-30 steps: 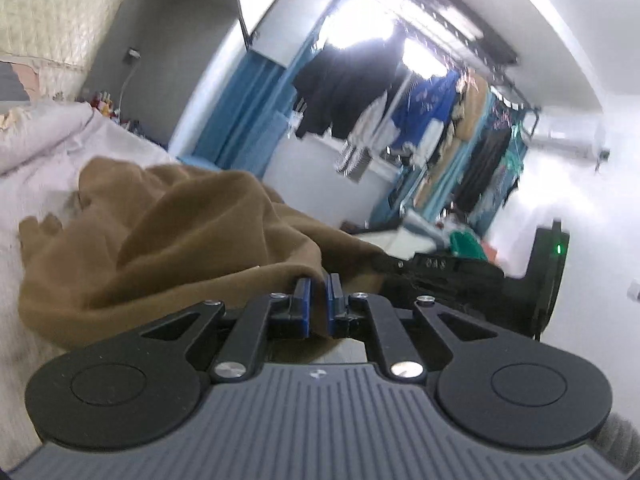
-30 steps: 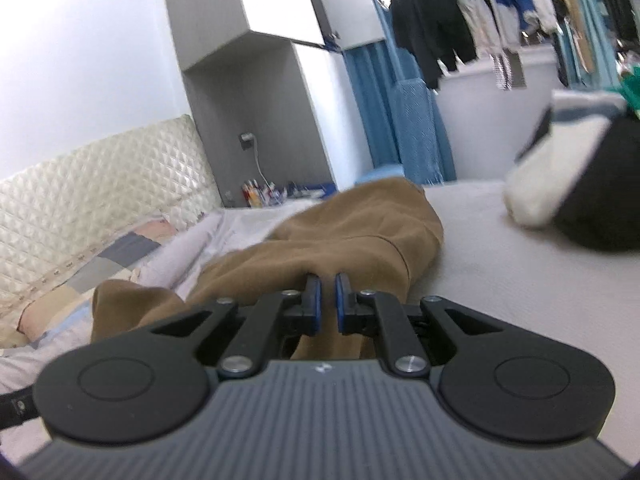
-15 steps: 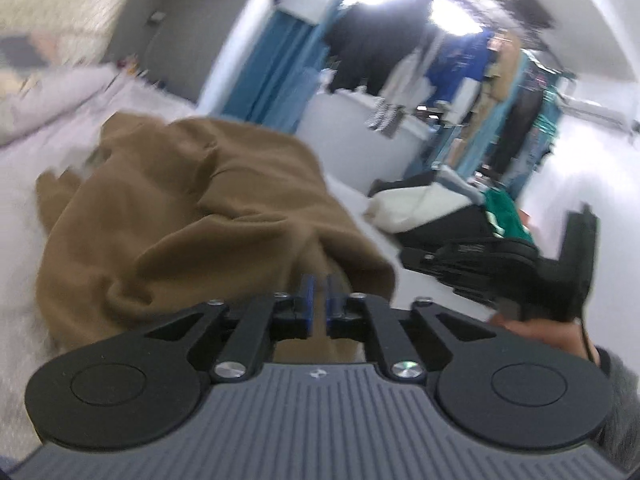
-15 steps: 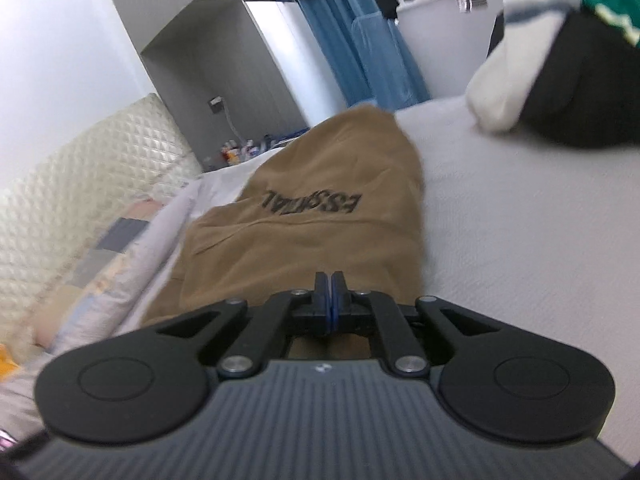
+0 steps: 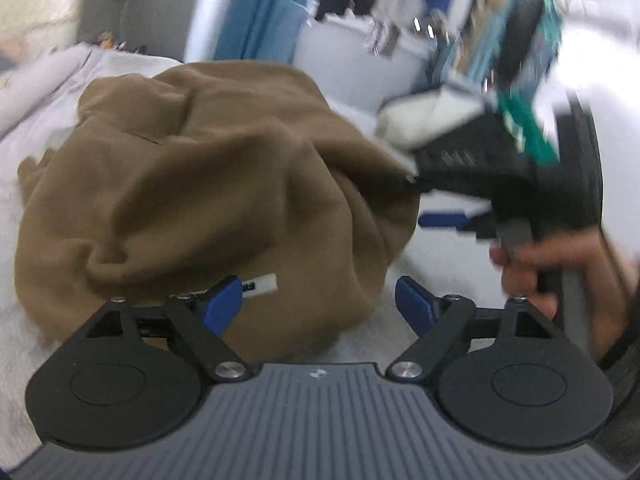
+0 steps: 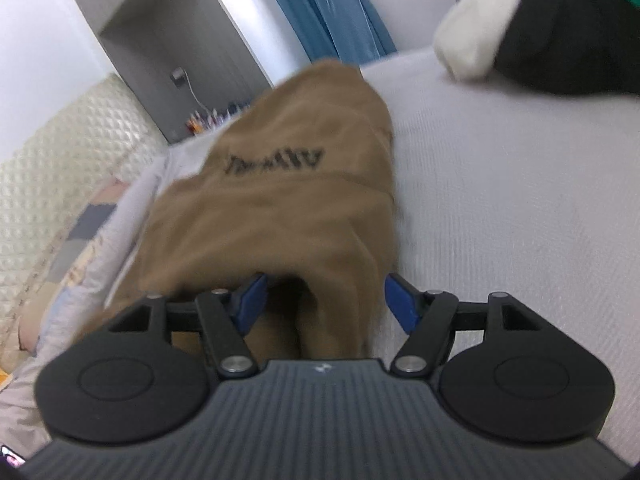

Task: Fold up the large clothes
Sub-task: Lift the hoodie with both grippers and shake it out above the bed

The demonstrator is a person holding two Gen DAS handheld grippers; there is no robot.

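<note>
A large brown garment (image 5: 200, 184) lies bunched on the pale bed sheet (image 5: 24, 336), with a white label (image 5: 262, 283) showing at its near edge. My left gripper (image 5: 318, 304) is open just above that near edge, holding nothing. In the right wrist view the same garment (image 6: 280, 216) lies stretched away, with black lettering (image 6: 276, 162) on it. My right gripper (image 6: 324, 300) is open, its jaws on either side of the garment's near fold. The right gripper also shows in the left wrist view (image 5: 460, 216), held by a hand at the garment's right edge.
A pile of white, black and green clothes (image 6: 540, 28) lies on the bed at the far right. A quilted headboard (image 6: 52, 172) and folded bedding (image 6: 80, 248) are on the left. Blue curtains (image 6: 332, 12) and hanging clothes (image 5: 500, 12) are behind.
Both grippers have opened and let go of the brown garment, which has dropped onto the bed. Both views tilted down toward the sheet.
</note>
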